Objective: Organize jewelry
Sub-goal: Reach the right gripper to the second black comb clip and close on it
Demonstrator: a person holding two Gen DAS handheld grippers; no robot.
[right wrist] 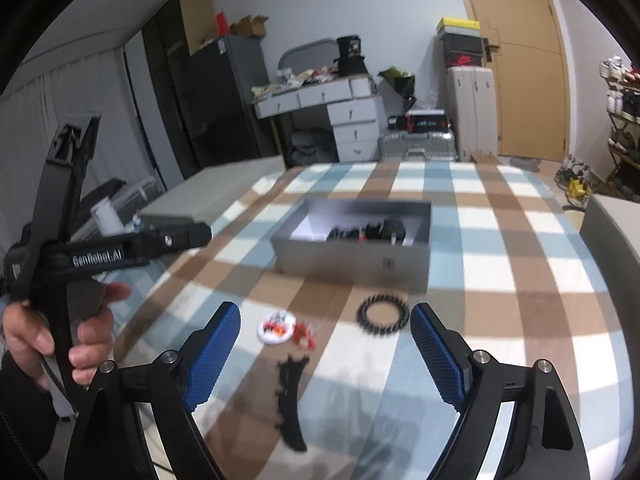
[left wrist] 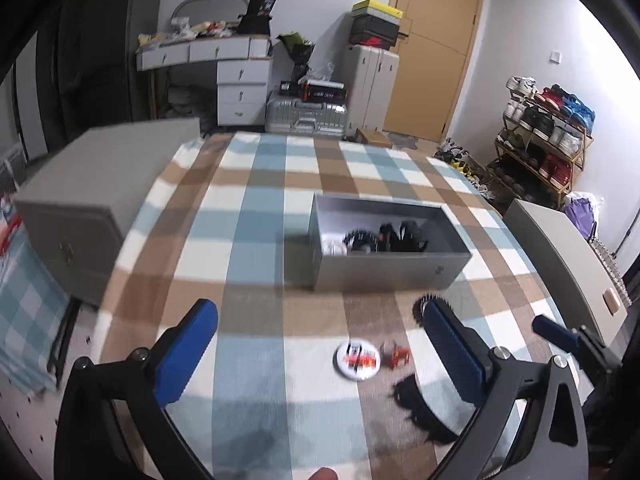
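Blue pads [right wrist: 214,354] of the right hand-held gripper [right wrist: 326,354] frame the foreground, spread wide apart with nothing between them; the left hand-held gripper [left wrist: 320,354] is likewise released and empty, both hovering above the table [left wrist: 248,240]. Four loose pieces lie on the checked cloth near the front edge: a curved black comb-like piece [right wrist: 291,396] nearest, a small red trinket [right wrist: 305,333] and a round white badge [right wrist: 277,327] just beyond it, the two close together, and a black beaded ring [right wrist: 383,315] to the right, just in front of the box. The grey box [right wrist: 360,264] stands open farther back, already holding several dark pieces and a white one at its left end [left wrist: 334,247].

The step in hand is judged to be the selection and pickup of one loose piece for transfer into the box. The ring is judged the easiest target for the right gripper: it lies almost between the open fingers and close to the box. A descent straight down is advised, with one pad placed inside the ring and one outside, so that the band is pinched rather than pushed along the cloth. The badge lies flat and is judged harder to lift; an edge approach at a low angle would be needed. The left gripper should be kept clear, since both tools crowd the same area. Motion blur leaves the finer detail of the trinket unreadable.
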